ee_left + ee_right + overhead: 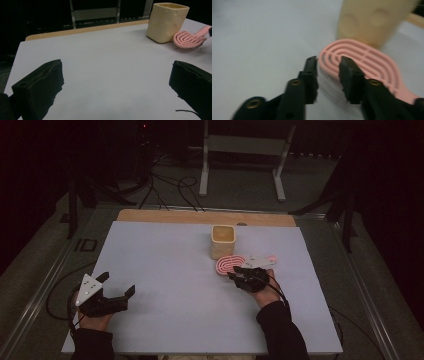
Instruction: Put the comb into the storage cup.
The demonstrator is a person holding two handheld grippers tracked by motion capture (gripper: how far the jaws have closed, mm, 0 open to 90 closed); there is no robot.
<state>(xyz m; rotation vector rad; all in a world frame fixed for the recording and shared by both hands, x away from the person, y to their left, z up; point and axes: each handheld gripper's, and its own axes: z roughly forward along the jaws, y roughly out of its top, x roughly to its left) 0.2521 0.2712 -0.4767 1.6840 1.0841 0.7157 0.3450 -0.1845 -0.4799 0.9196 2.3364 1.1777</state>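
Observation:
A pink hairbrush (231, 264) with an oval slotted head lies bristles down on the white table top (175, 270), its handle pointing right. It lies just in front of a cream square cup (223, 241). My right gripper (236, 271) sits at the near edge of the brush head. In the right gripper view the brush (367, 60) has its end at the gap between my right gripper's (328, 61) jaws, which stand apart and do not press on it. My left gripper (119, 282) rests open at the near left, with nothing between its jaws (112, 82). From there the brush (187, 40) and cup (167, 22) show far right.
A wooden strip (200, 216) runs along the table's far edge. Behind it stand a white metal frame (240, 145) and loose black cables (170, 185) on the floor. Metal rails (40, 295) flank the table on both sides.

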